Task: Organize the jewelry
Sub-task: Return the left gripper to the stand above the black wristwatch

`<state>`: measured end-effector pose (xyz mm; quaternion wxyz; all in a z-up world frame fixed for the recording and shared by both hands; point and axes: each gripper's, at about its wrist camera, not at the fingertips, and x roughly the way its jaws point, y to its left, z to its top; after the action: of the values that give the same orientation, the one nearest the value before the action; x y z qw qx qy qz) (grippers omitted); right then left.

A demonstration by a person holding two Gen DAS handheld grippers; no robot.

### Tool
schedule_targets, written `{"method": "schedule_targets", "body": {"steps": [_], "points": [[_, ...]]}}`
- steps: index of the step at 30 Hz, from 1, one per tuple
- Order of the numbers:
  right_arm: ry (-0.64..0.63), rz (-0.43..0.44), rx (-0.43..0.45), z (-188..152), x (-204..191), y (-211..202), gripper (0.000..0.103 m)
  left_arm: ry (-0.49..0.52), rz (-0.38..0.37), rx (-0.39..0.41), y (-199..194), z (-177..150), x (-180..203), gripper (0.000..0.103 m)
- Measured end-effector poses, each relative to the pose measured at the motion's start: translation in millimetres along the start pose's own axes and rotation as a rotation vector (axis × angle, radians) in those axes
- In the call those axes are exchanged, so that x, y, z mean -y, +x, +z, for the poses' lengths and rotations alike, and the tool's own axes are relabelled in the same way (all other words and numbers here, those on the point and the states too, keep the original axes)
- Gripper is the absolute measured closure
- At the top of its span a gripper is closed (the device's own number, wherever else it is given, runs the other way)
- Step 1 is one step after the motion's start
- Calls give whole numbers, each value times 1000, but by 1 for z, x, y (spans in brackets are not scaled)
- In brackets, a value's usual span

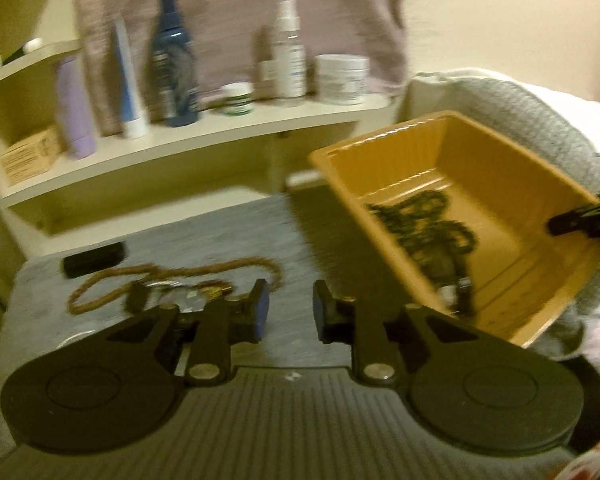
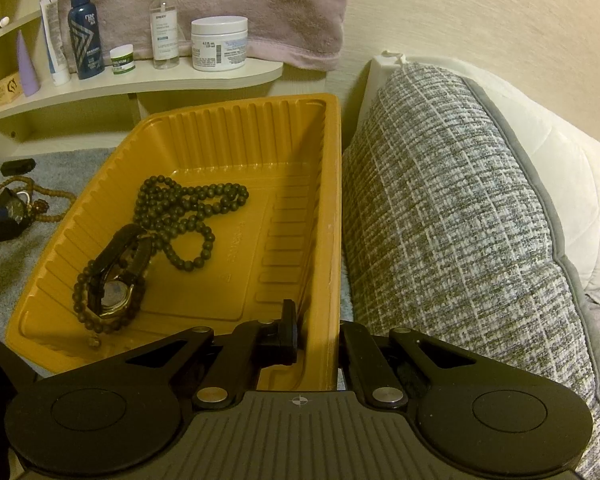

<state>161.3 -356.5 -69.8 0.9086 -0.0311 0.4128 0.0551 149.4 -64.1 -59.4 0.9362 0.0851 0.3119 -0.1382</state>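
An orange plastic tray (image 2: 300,184) holds a dark bead necklace (image 2: 180,216) and a black wristwatch (image 2: 116,276). My right gripper (image 2: 318,336) is shut on the tray's right wall, one finger inside and one outside. The tray also shows in the left wrist view (image 1: 512,184), tilted and lifted, with the right gripper's fingers (image 1: 580,222) on its rim. My left gripper (image 1: 290,312) is open and empty above the grey cloth. A brown bead necklace (image 1: 172,276) with small shiny pieces lies on the cloth just beyond its left finger.
A small black box (image 1: 94,258) lies on the grey cloth (image 1: 204,232). A curved shelf (image 2: 140,80) behind carries bottles, tubes and jars. A grey woven cushion (image 2: 460,216) and a white pillow stand right of the tray. A pink towel hangs above the shelf.
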Motion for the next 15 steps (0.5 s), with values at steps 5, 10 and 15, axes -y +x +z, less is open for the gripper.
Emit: {"method": "schedule_targets", "body": {"steps": [5,10,15], "points": [[-3,-1,-1,0,0,0,99,-6,92,2,4,-8,-17,59],[-6,-2,-3,1,0,0,99,68,136,-10,16,-15,-27,45],[-6,-2,-3,1,0,0,99,140,147,-21,27,-18,-36,45]]}}
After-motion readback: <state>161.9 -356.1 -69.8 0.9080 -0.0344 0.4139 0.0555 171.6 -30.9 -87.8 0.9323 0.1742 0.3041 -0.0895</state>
